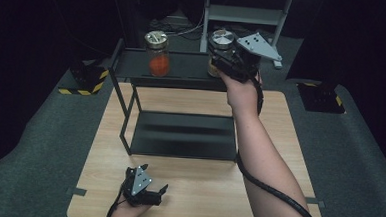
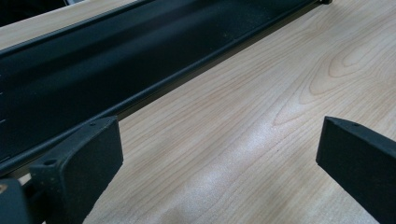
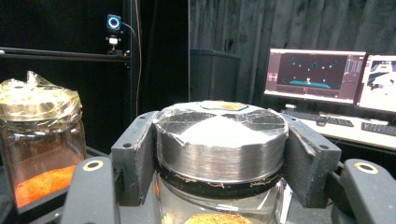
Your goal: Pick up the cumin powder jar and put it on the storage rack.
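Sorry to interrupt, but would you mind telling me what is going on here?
A person works with a gripper in each hand. The right gripper is closed around the silver lid of a glass jar on the top shelf of a black rack, beside a jar of orange powder. The left gripper rests open on the wooden table, holding nothing.

The person's right forearm (image 1: 266, 160) reaches far forward and upward across the high view, bare, with the wrist straight and the hand (image 1: 242, 91) wrapped around the handle of the black two-jaw right gripper (image 1: 223, 54), which carries a grey three-cornered plate on top. In the right gripper view its two black jaws stand level, pressed flat against an object clamped between them. The left hand (image 1: 125, 210) lies low at the near edge, holding the black two-jaw left gripper (image 1: 153, 180) with its grey plate up; its jaws are spread wide apart with nothing between them.
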